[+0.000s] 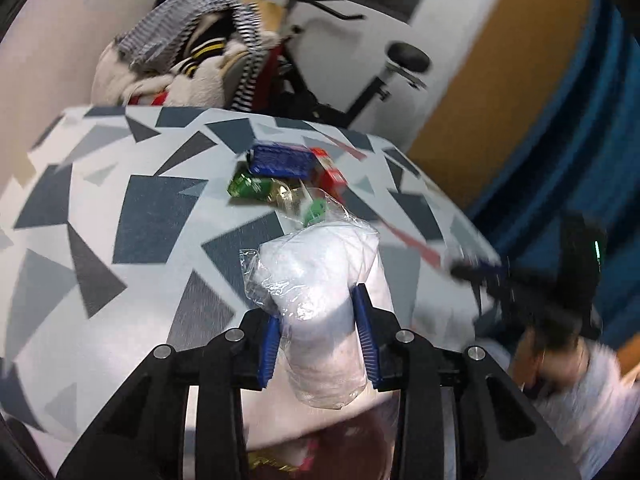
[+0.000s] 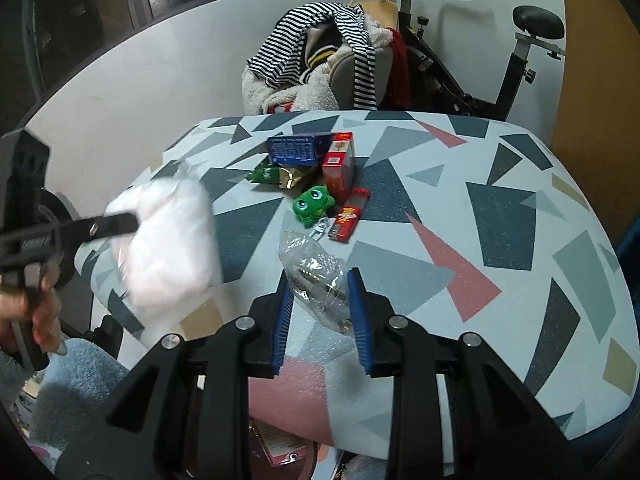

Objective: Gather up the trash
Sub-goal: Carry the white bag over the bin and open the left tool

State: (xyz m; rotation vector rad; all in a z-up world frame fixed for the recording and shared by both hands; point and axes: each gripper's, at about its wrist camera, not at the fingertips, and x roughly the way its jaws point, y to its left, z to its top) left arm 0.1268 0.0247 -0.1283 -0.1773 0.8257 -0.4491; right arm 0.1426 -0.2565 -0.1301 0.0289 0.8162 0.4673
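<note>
My left gripper (image 1: 320, 300) is shut on a clear plastic bag stuffed with white material (image 1: 320, 272), held above the patterned table (image 1: 140, 208); the same bag (image 2: 164, 240) and gripper show blurred at the left of the right wrist view. My right gripper (image 2: 318, 280) has its blue pads around a crumpled clear plastic wrapper (image 2: 316, 276) lying on the table (image 2: 500, 240). Beyond it lie a blue box (image 2: 298, 149), a red box (image 2: 339, 166), a green-gold wrapper (image 2: 276, 176), a green frog toy (image 2: 312, 205) and a red packet (image 2: 349, 220).
A chair piled with striped and fleecy clothes (image 2: 316, 60) stands behind the table. An exercise bike (image 2: 480, 60) is at the back right. A bin with trash (image 2: 280, 448) sits below the table's near edge. A blue curtain (image 1: 560, 140) hangs on the right.
</note>
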